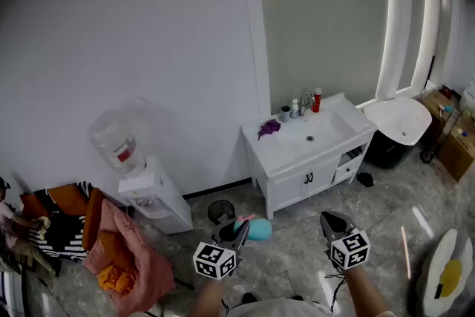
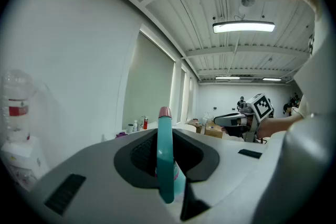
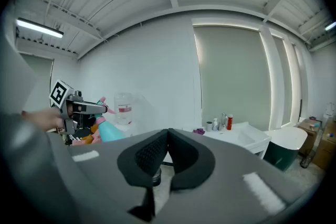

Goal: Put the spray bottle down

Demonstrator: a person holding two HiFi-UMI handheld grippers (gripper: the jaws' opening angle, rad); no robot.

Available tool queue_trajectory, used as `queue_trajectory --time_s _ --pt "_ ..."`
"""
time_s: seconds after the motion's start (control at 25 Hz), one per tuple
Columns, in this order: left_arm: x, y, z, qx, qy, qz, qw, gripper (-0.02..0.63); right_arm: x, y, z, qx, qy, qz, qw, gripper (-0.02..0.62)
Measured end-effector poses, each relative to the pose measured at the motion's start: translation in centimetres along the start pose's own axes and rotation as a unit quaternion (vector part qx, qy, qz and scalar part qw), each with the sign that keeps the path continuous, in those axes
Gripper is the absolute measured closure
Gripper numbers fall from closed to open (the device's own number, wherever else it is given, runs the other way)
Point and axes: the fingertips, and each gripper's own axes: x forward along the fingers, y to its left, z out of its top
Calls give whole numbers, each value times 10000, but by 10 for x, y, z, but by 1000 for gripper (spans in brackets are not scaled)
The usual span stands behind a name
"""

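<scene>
Two grippers show low in the head view; the left gripper (image 1: 237,232) has its fingers shut tight on the spray bottle (image 1: 260,229), and the right gripper (image 1: 334,220) has its fingers pressed together with nothing in them. Much of the bottle is hidden; from above only a blue-green lump and a bit of pink peek out past the jaws; in the left gripper view its bottom is cut off by the gripper's own body. The big water jug (image 1: 115,141) far to the left has a red label, but the words are too small to read; so are the little bottles (image 1: 304,104) on the white sink cabinet (image 1: 293,189). The spray bottle is up in the air over the grey floor (image 1: 297,252), near a small dark bin (image 1: 220,211). Its long side runs up and down, a bit tilted; the pink top is up and the blue-green body hangs below.
</scene>
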Motion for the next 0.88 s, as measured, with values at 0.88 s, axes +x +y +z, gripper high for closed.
queue_trajectory --time_s 0.88 --pt "-22 48 -16 -84 54 -336 9994 545 36 55 -13 -154 218 -289 9992 584"
